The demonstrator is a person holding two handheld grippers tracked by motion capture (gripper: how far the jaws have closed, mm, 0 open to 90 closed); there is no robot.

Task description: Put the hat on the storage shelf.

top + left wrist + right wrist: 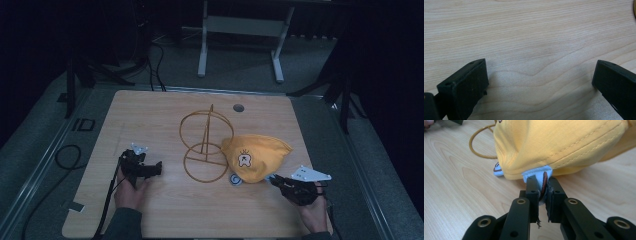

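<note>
A yellow cap (255, 155) with a small cartoon emblem lies on the wooden table (165, 210), right of centre. It leans against a gold wire stand (205, 145) made of rings and an upright rod. My right gripper (272, 180) is at the cap's near edge. In the right gripper view my right gripper (542, 185) is shut on a pale blue tab with a brown rim (536, 173) under the cap (559, 142). My left gripper (159, 167) rests at the left, jaws pointing toward the stand. In the left gripper view my left gripper (540, 67) stands open over bare wood.
A small blue and white round piece (235, 179) pokes out under the cap's front edge. A grey cable hole (238, 107) sits near the table's far edge. A black cable (67, 155) loops on the floor at the left, and a white desk frame (240, 25) stands behind.
</note>
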